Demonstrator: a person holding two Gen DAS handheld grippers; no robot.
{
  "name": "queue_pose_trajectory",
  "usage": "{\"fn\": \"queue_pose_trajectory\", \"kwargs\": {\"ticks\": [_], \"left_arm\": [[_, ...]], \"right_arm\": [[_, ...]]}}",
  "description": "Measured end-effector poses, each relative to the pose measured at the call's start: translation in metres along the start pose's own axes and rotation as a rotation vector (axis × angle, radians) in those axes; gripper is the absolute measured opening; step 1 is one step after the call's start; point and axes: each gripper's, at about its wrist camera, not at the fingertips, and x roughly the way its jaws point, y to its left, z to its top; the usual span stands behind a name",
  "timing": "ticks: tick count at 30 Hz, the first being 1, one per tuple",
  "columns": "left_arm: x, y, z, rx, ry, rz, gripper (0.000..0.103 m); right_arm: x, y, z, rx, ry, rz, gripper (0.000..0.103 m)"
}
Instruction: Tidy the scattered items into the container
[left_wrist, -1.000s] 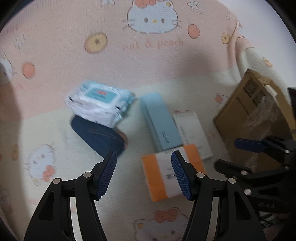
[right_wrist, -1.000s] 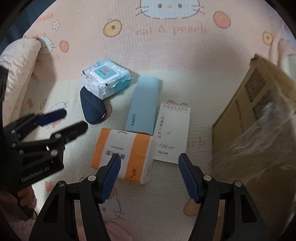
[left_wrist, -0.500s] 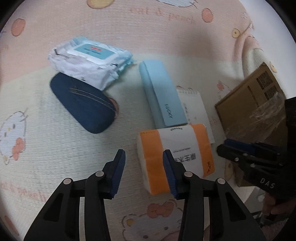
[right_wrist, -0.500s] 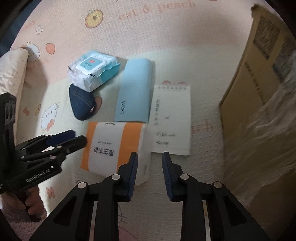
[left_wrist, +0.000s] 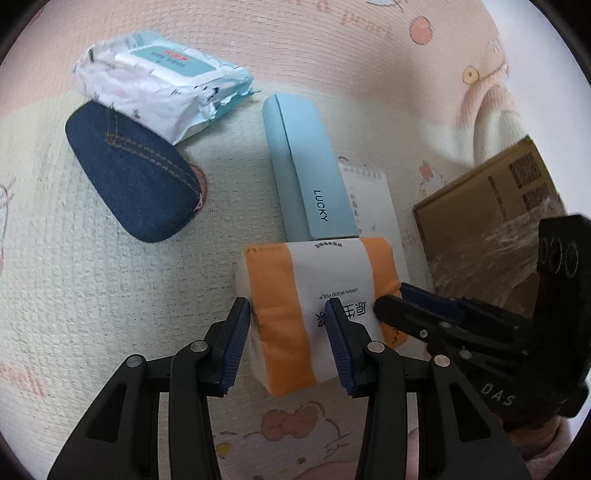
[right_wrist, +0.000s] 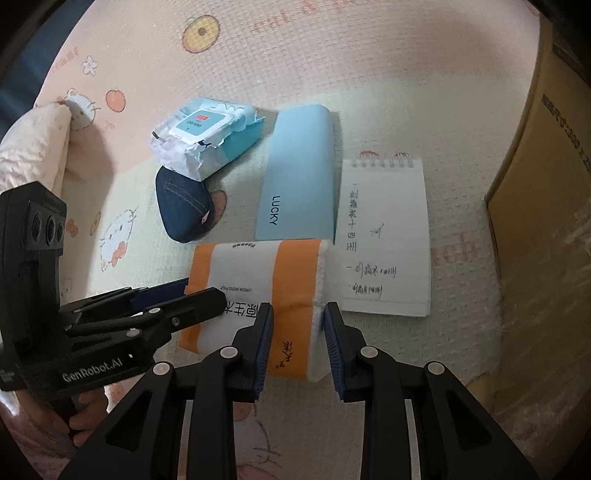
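Both grippers have come down onto the orange-and-white tissue pack (left_wrist: 317, 306) and narrowed from a wide spread a second ago. Left gripper (left_wrist: 288, 343) has its jaws part-closed around the pack's left end, pads on the wrapper, which bulges slightly between them. Right gripper (right_wrist: 297, 347) has its jaws drawn in tighter across the pack's right end, pads pressing the orange band and the white edge. Judgement: a two-handed grasp looks set, so lifting toward the container is the likely next step; nothing is in the container yet as far as can be seen. Pack sits low centre in both views, just above the fingertips. From the left wrist view: light-blue case marked LUCKY (left_wrist: 303, 173) at 12 o'clock of the pack, its near end touching or just beside it; spiral notepad (left_wrist: 373, 206) at 1 o'clock, partly under the case's edge; denim pouch (left_wrist: 136, 177) at 10 o'clock, well apart; wet-wipes packet (left_wrist: 159, 88) at 11 o'clock, resting on the pouch's far end. Cardboard box (left_wrist: 487, 206), presumably the container, at 3 o'clock, with clear tape or film on its side; its opening cannot be seen. Everything lies on a quilted bed cover (left_wrist: 92, 295) in cream and pink with cartoon cats and peaches. A pale cushion or folded quilt (right_wrist: 33, 147) shows at 10 o'clock in the right wrist view. Little else of the room is visible.
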Motion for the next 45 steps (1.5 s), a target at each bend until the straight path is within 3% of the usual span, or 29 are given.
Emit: {"fn": "queue_pose_trajectory", "kwargs": {"ticks": [6,11,14,17,21,26,34,38,42,45], "left_arm": [[0.002,0.004,0.002,-0.044,0.007,-0.041,0.046],[0.001,-0.001,0.002,-0.043,-0.004,-0.019,0.045],[-0.011,-0.001,0.0,-0.005,-0.02,0.049,0.045],[-0.028,0.003,-0.005,0.07,-0.036,0.18,0.045],[-0.037,0.027,-0.007,0.042,-0.051,0.253,0.045],[-0.05,0.046,-0.002,-0.102,-0.085,0.166,0.045],[-0.065,0.013,0.004,-0.028,-0.19,0.187,0.045],[-0.049,-0.006,0.008,-0.017,-0.166,0.098,0.045],[-0.025,-0.029,0.013,-0.004,-0.11,-0.049,0.045],[-0.005,-0.045,0.014,0.032,-0.077,-0.071,0.045]], "right_arm": [[0.001,-0.004,0.0,0.011,-0.001,0.014,0.025],[0.0,-0.003,0.0,0.004,-0.01,0.022,0.028],[0.008,0.005,0.003,-0.008,0.005,0.063,0.028],[0.021,0.022,0.006,-0.035,0.02,0.125,0.028],[0.034,0.049,0.01,-0.078,0.011,0.164,0.028],[0.019,0.062,0.011,-0.166,-0.04,0.087,0.028],[-0.014,0.028,0.007,-0.131,-0.107,-0.097,0.029],[-0.021,0.008,-0.002,-0.129,-0.113,-0.194,0.033],[-0.018,-0.01,-0.016,-0.131,-0.096,-0.289,0.038],[-0.014,-0.01,-0.029,-0.179,-0.102,-0.377,0.038]]}}
